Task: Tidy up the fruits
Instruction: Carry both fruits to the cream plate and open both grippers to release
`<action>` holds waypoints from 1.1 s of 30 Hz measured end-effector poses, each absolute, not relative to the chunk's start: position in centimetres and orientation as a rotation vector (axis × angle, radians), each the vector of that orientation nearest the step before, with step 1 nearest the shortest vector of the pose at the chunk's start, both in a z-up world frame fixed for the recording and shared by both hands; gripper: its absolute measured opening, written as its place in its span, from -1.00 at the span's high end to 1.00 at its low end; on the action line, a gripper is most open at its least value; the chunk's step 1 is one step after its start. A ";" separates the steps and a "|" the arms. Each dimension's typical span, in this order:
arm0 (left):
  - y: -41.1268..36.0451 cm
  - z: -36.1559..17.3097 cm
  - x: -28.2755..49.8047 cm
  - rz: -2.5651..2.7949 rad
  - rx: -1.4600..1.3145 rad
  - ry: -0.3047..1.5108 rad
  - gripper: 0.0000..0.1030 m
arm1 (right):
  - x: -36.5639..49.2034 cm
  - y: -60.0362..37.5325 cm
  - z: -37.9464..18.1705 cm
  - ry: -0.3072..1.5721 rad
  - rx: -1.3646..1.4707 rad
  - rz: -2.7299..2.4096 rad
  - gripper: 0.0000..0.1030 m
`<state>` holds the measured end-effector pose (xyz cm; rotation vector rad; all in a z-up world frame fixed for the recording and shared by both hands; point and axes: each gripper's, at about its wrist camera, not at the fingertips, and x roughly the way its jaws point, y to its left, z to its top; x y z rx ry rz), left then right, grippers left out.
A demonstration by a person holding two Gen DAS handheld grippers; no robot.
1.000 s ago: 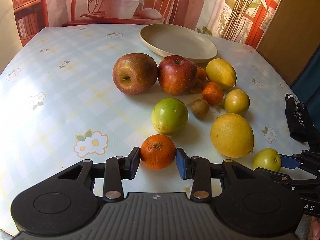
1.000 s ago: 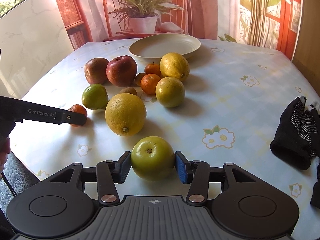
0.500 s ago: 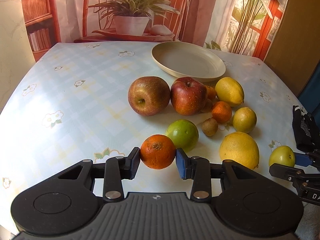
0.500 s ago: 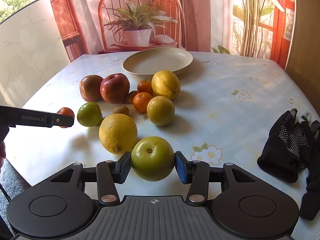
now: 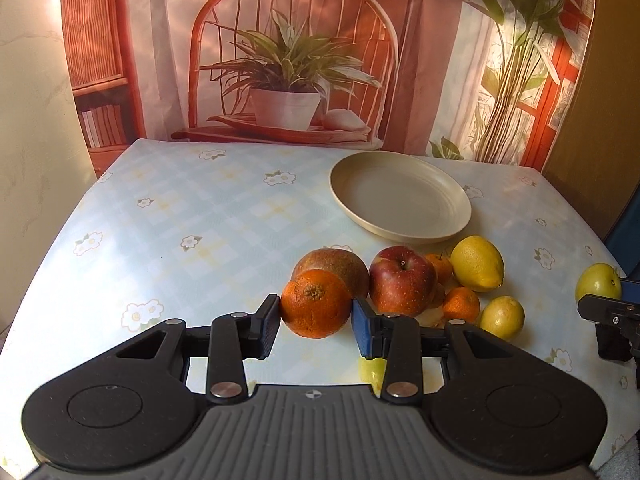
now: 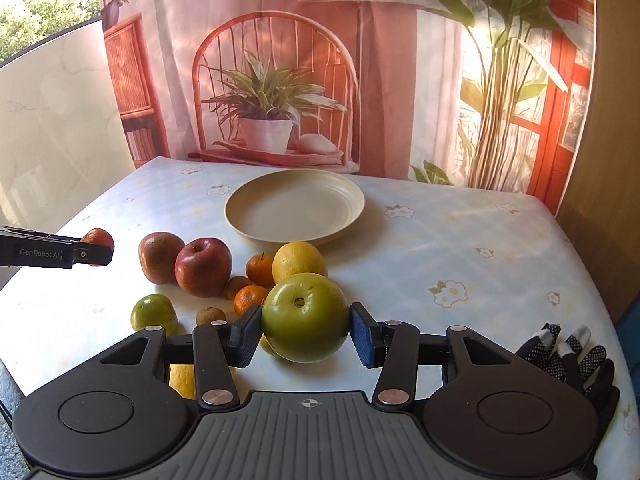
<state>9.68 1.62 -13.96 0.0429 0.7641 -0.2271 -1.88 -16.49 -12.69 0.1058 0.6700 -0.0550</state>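
Tablecloth first: the pale blue checked plastic cloth with daisy prints [image 5: 208, 216] spreads ahead of both my grippers, and nearly everything I care about sits on it. Beyond my fingers, at the far side, lies the round cream shallow plate [image 6: 296, 208], with nothing on it, which I judge to be where the fruit is meant to go; that would explain why both tools are raised and aimed toward it.

My right gripper [image 6: 306, 334] is clamped on the round green apple-like fruit [image 6: 305, 316], stem end facing the camera, gripped across its widest part so it cannot roll out. It appears to hang clear of the cloth.

My left gripper [image 5: 315, 322] is closed on the small orange mandarin with the rough peel [image 5: 316, 304], pinched at its sides in the same manner and lifted in front of the russet brown apple [image 5: 340, 266].

Ahead of the left fingers and to their right the loose pile waits: the dark red apple [image 5: 402, 280], the yellow lemon [image 5: 478, 260], a smaller yellow citrus [image 5: 502, 316] and a little orange tangerine [image 5: 460, 304]. From the right tool I also see a green lime-like fruit [image 6: 154, 314] and a small brown kiwi [image 6: 211, 315] to the left of its fingers.

Black dotted work gloves [image 6: 568, 360] lie off to the right of the right gripper, out of my path.
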 end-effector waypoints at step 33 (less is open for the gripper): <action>-4.5 -14.8 24.4 -0.316 0.099 0.793 0.20 | 16.8 -21.9 -14.6 0.678 0.052 0.092 0.15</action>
